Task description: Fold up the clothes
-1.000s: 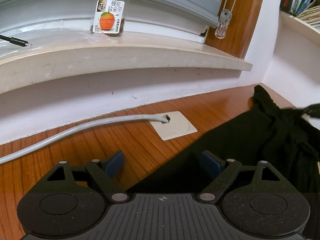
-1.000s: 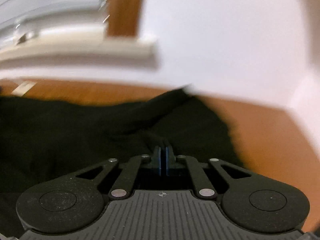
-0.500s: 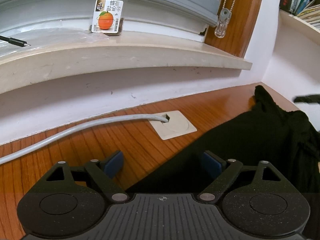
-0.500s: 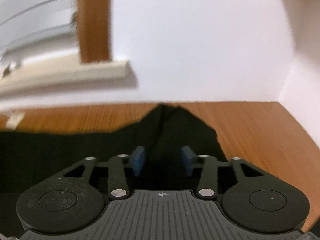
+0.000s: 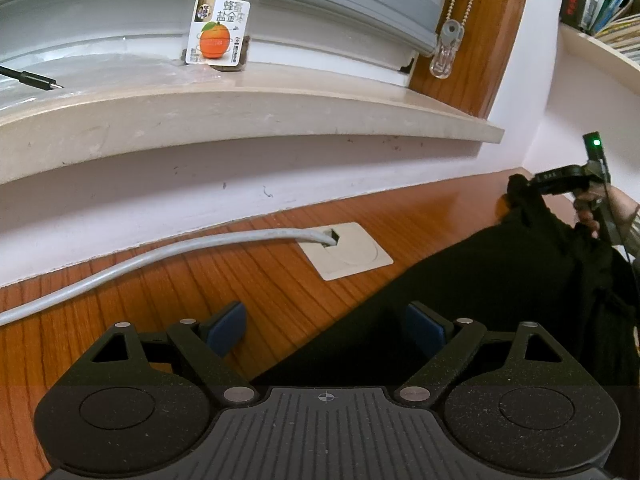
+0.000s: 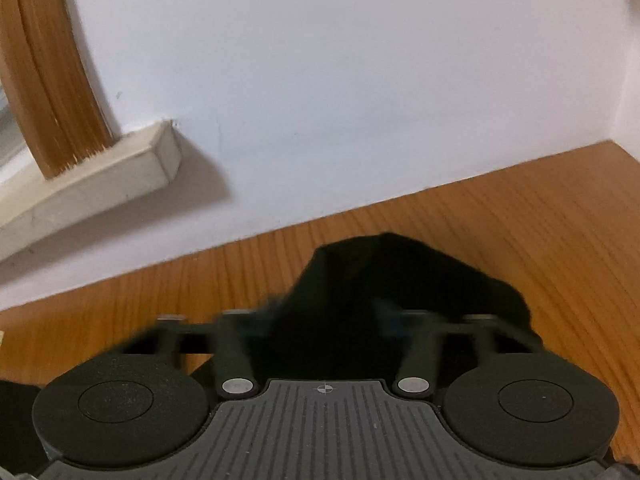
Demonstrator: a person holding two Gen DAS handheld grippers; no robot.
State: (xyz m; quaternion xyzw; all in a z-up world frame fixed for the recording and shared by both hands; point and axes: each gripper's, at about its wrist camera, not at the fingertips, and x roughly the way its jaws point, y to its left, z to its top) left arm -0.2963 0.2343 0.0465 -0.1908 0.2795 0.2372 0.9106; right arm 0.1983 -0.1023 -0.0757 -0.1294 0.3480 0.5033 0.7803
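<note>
Each camera sits just behind its own tongs and looks forward and down along them at the tabletop [image 5: 248, 280], close above the wood. The left view faces the window sill [image 5: 240, 116] and the wall below it. The right view faces the bare wall [image 6: 360, 80] near the corner, tilted. Both views take in the black cloth [image 5: 500, 280] and the sill's end [image 6: 152, 160].

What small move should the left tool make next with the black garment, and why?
Probably lower the left tool and close it on the near edge of the black garment. Its jaws stand open with that edge lying just below them on the table, while the right tool has just been closing its jaws with the far end bunched between them.
</note>
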